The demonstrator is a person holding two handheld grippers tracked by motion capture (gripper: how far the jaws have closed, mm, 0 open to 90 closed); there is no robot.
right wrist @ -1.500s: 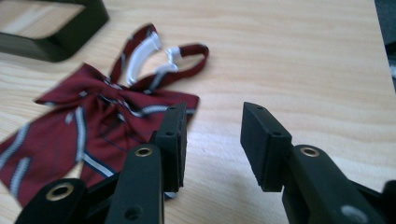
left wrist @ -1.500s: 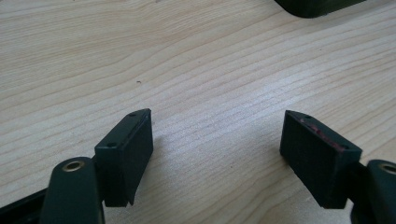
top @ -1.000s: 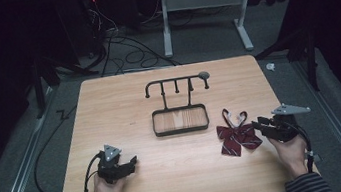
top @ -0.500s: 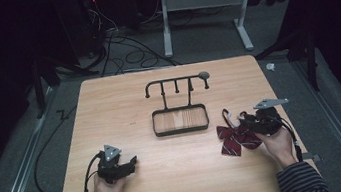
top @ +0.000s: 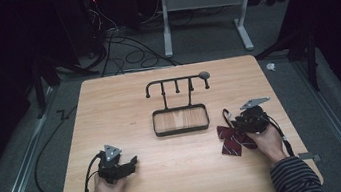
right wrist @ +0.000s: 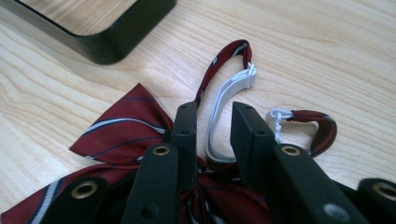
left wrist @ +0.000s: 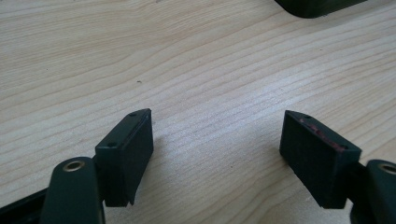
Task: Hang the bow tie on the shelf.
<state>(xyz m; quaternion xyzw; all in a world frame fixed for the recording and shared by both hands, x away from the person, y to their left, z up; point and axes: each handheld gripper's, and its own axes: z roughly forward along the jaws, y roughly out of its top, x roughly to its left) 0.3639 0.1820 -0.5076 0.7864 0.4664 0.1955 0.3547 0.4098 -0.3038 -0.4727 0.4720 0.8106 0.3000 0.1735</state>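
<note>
Bow tie (right wrist: 116, 135) knot between closing right tongs (right wrist: 214, 116) on table (top: 170, 177)

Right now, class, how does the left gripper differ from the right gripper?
The left gripper has wide-open jaws over bare wooden table; the right gripper has narrower jaws, just closing around the dark red striped bow tie and its white strap. Both are black and hand-held.

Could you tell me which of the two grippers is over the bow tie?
The right gripper: its jaws have been closing around the bow tie's knot, while the left gripper sits over bare table.
</note>
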